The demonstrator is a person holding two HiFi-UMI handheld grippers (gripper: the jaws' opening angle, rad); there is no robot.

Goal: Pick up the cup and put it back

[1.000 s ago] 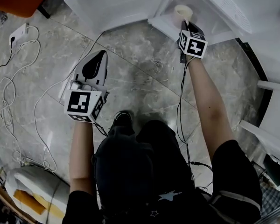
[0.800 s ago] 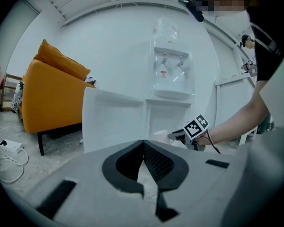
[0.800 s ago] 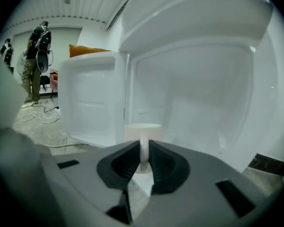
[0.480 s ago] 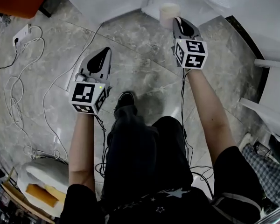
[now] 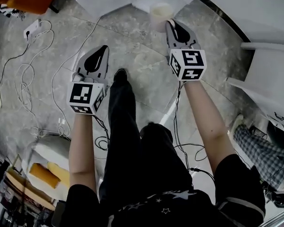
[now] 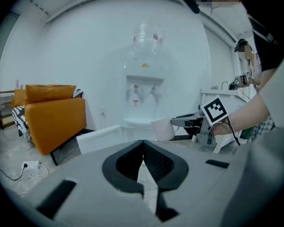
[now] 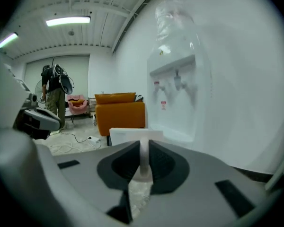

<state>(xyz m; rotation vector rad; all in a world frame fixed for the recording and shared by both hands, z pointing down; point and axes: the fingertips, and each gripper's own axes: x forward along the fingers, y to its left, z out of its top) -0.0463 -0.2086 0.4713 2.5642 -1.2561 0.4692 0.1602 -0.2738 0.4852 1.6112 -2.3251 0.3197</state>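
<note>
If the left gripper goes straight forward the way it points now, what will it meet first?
Most likely the lower front of the water dispenser, though depth is unclear. The cup, held by the right gripper, sits slightly right of the line of the left gripper, so it is probably missed.

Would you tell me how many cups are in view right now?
1: a pale cup, its wall clamped in the right tool, held above the floor. Others may be hidden.

Grey marbled floor (image 5: 146, 65) with white cables (image 5: 20, 79) and a power strip (image 5: 33, 28) at left. An orange sofa (image 6: 54, 115) stands left of a white water dispenser (image 6: 143, 93) against the white wall (image 6: 75, 46); ceiling strip lights (image 7: 68, 20) are lit.
</note>
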